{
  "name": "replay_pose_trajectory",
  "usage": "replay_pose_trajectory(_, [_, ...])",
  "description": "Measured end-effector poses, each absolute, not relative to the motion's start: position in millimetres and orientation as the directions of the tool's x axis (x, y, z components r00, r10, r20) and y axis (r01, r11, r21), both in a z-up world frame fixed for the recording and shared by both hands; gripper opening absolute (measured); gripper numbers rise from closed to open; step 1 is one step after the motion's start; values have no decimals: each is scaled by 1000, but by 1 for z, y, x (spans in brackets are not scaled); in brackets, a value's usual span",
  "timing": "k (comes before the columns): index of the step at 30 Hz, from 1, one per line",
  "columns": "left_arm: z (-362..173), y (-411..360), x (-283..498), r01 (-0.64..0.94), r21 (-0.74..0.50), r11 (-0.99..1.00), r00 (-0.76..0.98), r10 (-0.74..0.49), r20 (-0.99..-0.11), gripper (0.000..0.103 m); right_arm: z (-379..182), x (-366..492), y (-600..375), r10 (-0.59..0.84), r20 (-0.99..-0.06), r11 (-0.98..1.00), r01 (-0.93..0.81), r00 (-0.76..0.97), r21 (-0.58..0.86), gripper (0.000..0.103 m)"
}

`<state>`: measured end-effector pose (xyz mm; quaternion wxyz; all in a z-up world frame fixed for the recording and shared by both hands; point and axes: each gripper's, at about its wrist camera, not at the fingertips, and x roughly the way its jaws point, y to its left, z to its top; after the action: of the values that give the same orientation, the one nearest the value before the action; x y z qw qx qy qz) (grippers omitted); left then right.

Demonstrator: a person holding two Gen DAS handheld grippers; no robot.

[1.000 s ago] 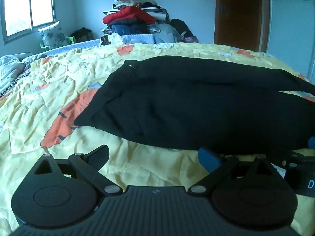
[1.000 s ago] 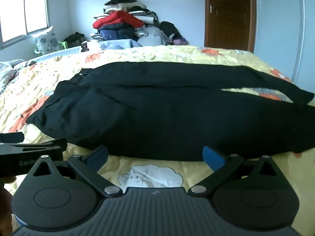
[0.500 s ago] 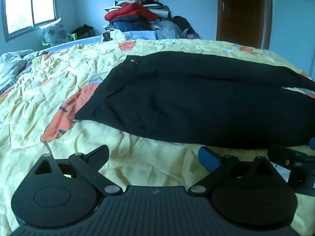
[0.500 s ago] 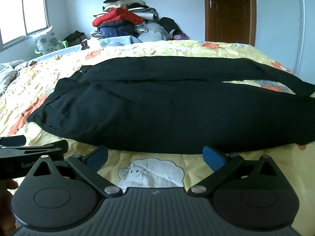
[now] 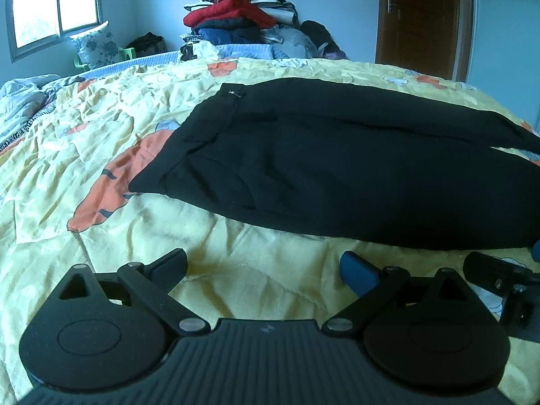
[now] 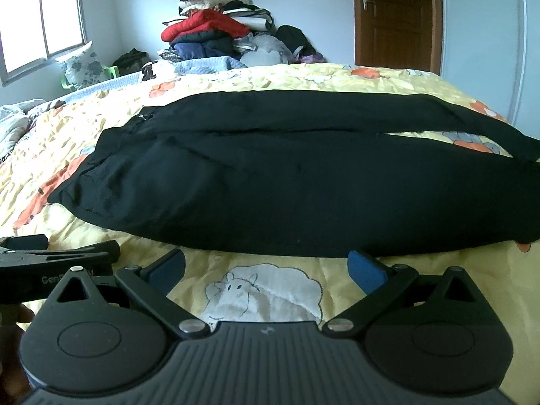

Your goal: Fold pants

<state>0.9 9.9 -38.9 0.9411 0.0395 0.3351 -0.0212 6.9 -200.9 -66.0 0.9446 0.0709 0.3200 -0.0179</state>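
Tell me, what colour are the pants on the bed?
Black pants, plain; the right wrist view shows them best.

Both views now sit higher and look down more steeply than a second ago. In the left wrist view the pants (image 5: 337,168) fill more of the middle, and the yellow strip of bedspread (image 5: 253,256) between them and the left gripper (image 5: 263,266) is wider. The right gripper (image 5: 499,280), at lower right, sits lower in the frame. In the right wrist view more of the sheep print (image 6: 266,290) shows above the right gripper (image 6: 266,268).
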Motion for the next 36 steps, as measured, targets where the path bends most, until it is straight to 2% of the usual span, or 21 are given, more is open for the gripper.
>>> replay_pose_trajectory(18, [-44, 10, 0, 74, 50, 996, 771, -25, -636, 103, -77, 9, -206, 21, -625, 985, 91, 780, 147, 103])
replay_pose_trajectory(36, [-46, 11, -2, 70, 32, 997, 771, -34, -636, 103, -81, 7, -196, -11, -614, 992, 88, 789, 95, 103])
